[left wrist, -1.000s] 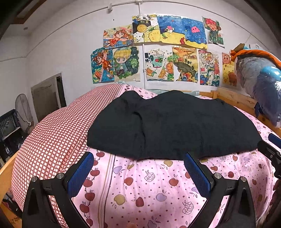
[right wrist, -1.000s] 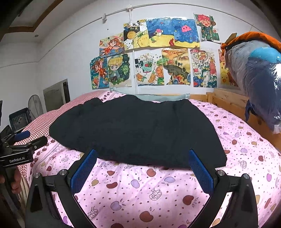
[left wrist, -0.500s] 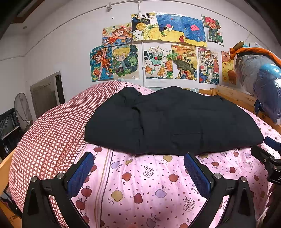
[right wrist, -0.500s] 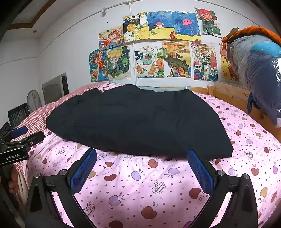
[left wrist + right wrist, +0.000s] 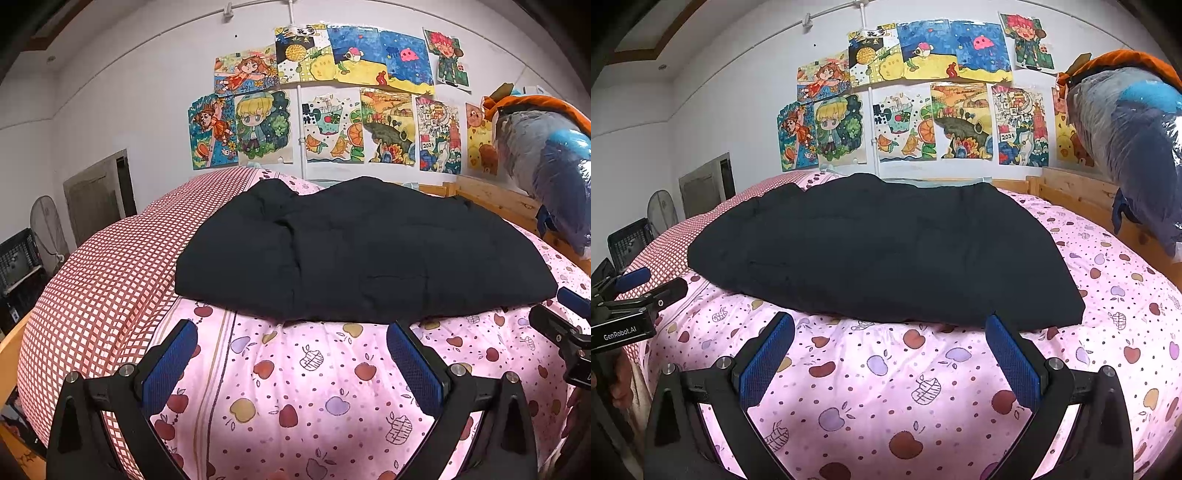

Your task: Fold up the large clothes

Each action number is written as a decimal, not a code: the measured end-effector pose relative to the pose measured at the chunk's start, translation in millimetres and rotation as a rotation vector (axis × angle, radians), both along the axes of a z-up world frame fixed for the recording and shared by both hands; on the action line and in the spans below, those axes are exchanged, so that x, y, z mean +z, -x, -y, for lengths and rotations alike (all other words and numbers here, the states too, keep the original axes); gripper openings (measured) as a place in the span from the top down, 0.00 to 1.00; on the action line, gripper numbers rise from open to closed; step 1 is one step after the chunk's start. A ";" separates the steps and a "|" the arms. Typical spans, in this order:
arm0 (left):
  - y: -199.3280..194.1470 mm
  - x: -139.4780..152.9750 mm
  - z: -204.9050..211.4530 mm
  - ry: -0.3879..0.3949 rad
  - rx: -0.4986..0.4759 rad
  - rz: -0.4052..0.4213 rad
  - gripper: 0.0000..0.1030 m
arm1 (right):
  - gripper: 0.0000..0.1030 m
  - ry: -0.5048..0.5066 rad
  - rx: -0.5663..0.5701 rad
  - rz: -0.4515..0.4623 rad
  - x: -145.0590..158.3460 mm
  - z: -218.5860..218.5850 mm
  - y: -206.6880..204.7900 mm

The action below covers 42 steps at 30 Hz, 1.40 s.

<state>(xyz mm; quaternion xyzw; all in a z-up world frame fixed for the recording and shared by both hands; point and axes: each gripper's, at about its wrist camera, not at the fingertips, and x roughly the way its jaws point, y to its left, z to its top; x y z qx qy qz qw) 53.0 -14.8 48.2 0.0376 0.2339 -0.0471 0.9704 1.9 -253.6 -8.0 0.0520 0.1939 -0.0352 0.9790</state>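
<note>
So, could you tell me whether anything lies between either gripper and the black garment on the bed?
Nothing visible does. Only bare pink fruit-print bedsheet separates the open left gripper and open right gripper from the near edge of the black garment.

A: What lay on the bed?
B: A large black garment (image 5: 365, 254), spread nearly flat across the far half, its left part bunched in soft folds.
A: And its near hem?
B: It ran roughly straight, left to right.
</note>
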 end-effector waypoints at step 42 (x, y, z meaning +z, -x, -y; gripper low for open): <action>11.0 5.1 -0.6 0.005 0.001 0.037 0.00 | 0.02 -0.011 -0.020 0.037 2.1 2.0 10.8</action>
